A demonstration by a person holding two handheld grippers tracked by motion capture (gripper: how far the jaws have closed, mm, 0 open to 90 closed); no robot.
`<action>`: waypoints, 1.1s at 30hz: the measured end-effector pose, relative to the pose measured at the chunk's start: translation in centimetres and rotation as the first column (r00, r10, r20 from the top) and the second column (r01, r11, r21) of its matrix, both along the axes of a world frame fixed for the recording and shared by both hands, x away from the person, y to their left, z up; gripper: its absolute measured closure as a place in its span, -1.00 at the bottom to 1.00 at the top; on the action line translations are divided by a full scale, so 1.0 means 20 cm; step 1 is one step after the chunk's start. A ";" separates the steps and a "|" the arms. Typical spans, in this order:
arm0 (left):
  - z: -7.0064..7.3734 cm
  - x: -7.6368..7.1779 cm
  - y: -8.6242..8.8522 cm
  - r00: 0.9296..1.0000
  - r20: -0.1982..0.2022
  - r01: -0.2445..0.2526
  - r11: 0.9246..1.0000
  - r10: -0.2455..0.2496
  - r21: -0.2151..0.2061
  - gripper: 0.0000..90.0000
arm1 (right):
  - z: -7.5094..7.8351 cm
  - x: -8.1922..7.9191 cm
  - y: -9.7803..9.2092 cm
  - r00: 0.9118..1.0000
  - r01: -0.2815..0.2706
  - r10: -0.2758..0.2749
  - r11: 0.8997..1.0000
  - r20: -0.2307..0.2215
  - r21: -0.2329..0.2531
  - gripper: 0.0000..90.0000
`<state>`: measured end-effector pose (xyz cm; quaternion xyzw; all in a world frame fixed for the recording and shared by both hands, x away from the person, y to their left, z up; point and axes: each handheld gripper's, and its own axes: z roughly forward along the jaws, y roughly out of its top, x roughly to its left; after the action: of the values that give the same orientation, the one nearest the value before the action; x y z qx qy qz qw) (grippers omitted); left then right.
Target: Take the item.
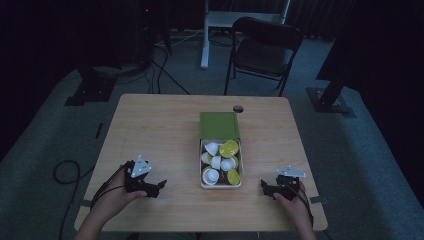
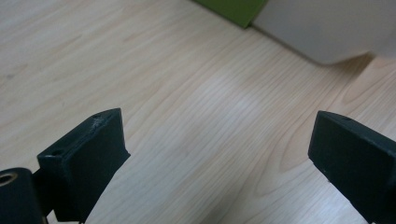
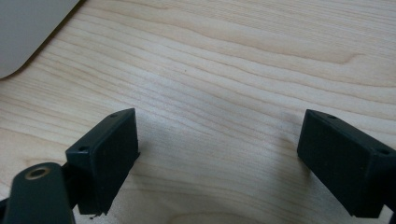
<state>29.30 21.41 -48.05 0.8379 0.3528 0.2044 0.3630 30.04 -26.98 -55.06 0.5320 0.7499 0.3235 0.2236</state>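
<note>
A white box (image 1: 221, 186) near the middle of the wooden table (image 1: 150, 125) holds several white and yellow-green capsules (image 1: 229, 149). Its green lid (image 1: 219, 125) lies just behind it. My left gripper (image 1: 159, 188) rests on the table left of the box, jaws open and pointing toward it. In the left gripper view my left gripper (image 2: 217, 123) has bare wood between its jaws, with the box wall (image 2: 322, 28) and lid (image 2: 233, 9) ahead. My right gripper (image 1: 264, 188) rests right of the box, also open. In the right gripper view my right gripper (image 3: 217, 121) holds nothing, and the box corner (image 3: 28, 28) sits at upper left.
A dark cable hole (image 1: 238, 108) sits near the table's far edge. Behind the table stand a black chair (image 1: 265, 47) and a white desk leg (image 1: 205, 40). Cables (image 1: 67, 172) lie on the carpet at left, and stand bases (image 1: 327, 97) flank the table.
</note>
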 end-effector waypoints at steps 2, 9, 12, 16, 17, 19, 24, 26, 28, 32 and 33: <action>0.02 0.00 -0.02 1.000 0.014 0.015 1.000 -0.015 0.001 -0.91 | 0.00 0.00 0.00 1.000 0.000 0.000 1.000 0.000 0.000 -0.74; 0.10 0.01 -0.10 0.997 0.042 0.058 0.998 -0.057 -0.014 -0.91 | 0.00 0.00 0.00 1.000 0.000 0.000 1.000 0.000 0.000 -0.74; 0.13 0.01 -0.14 0.996 0.042 0.083 0.995 -0.081 -0.058 -0.91 | 0.00 0.00 0.00 1.000 0.000 0.000 1.000 0.000 0.000 -0.74; 0.16 0.02 -0.20 0.992 0.057 0.114 0.992 -0.111 -0.058 -0.91 | 0.00 0.00 0.00 1.000 0.000 0.000 1.000 0.000 0.000 -0.74; 0.17 0.02 -0.22 0.991 0.067 0.119 0.991 -0.115 -0.058 -0.91 | 0.00 0.00 0.00 1.000 0.000 0.000 1.000 0.000 0.000 -0.74; 0.19 0.02 -0.25 0.989 0.071 0.132 0.989 -0.127 -0.068 -0.91 | 0.00 0.00 0.00 1.000 0.000 0.000 1.000 0.000 0.000 -0.74; 0.22 0.03 -0.33 0.983 0.081 0.172 0.983 -0.167 -0.062 -0.91 | 0.00 0.00 0.00 1.000 0.000 0.000 1.000 0.000 0.000 -0.74; 0.23 0.04 -0.37 0.980 0.083 0.188 0.981 -0.183 -0.054 -0.91 | 0.00 0.00 0.00 1.000 0.001 -0.001 1.000 0.000 0.001 -0.74; 0.24 0.04 -0.41 0.976 0.085 0.205 0.977 -0.200 -0.052 -0.91 | 0.00 0.00 0.00 1.000 0.001 -0.001 1.000 0.000 0.001 -0.74; 0.24 0.04 -0.48 0.969 0.084 0.239 0.969 -0.234 -0.058 -0.91 | 0.00 0.00 0.00 1.000 0.001 -0.001 1.000 0.000 0.001 -0.74; 0.25 0.04 -0.50 0.967 0.081 0.246 0.967 -0.242 -0.058 -0.91 | 0.00 0.00 0.00 1.000 0.000 0.000 1.000 0.000 0.000 -0.74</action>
<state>30.18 11.49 -43.14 0.8541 0.2402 0.1765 0.4262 30.04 -26.98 -55.06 0.5322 0.7497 0.3236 0.2236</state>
